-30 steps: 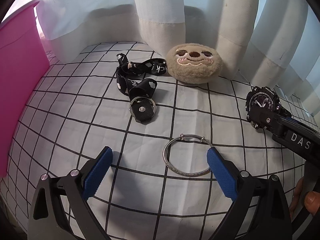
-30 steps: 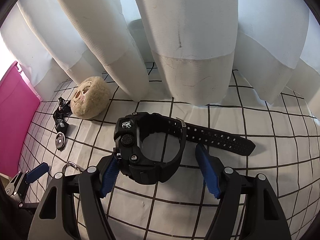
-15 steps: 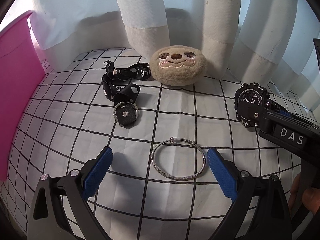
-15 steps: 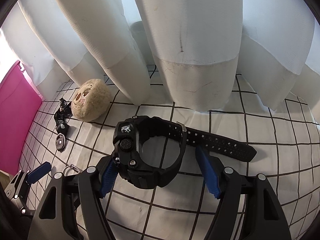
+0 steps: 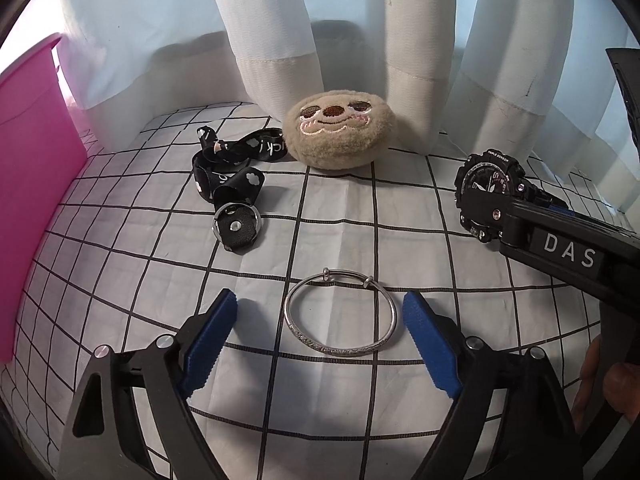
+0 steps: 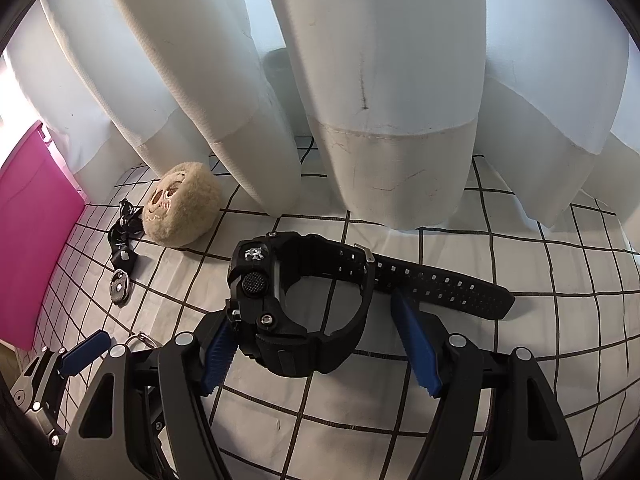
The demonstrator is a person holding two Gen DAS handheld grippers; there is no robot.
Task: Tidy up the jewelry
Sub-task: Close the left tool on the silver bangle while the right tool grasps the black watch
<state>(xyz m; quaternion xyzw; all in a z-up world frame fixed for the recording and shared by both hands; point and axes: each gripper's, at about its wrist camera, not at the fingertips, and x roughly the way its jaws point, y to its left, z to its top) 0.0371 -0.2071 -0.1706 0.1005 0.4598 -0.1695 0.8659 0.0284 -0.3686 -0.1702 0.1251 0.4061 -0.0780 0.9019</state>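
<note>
Lying flat on the grid-patterned cloth [image 5: 344, 216] that covers the surface, a silver bangle [image 5: 340, 314] sits between the blue fingers [image 5: 208, 340] of the left gripper [image 5: 320, 328], whose jaws are closing but do not touch the ring on either side. Beyond the bangle, a black lanyard [image 5: 232, 164] with white cloud prints lies curled, its round metal-rimmed clip end [image 5: 237, 227] nearest the gripper, and just beside it to the right rests a round tan plush sloth face [image 5: 338, 130], set against the foot of the white curtain [image 5: 272, 32]. A pink bin [image 5: 32, 184] stands along the left edge. In the right wrist view, a chunky black watch [image 6: 296, 300] stands on its side with its strap looped and the free end stretched out to the right over the cloth. The right gripper [image 6: 320, 344] has its fingers [image 6: 416, 348] apart around the watch: the left one lies close against the case, though I cannot tell whether it touches, while the right one stands clear of the band. Part of a hand [image 5: 604, 384] shows at the right edge of the left wrist view.
</note>
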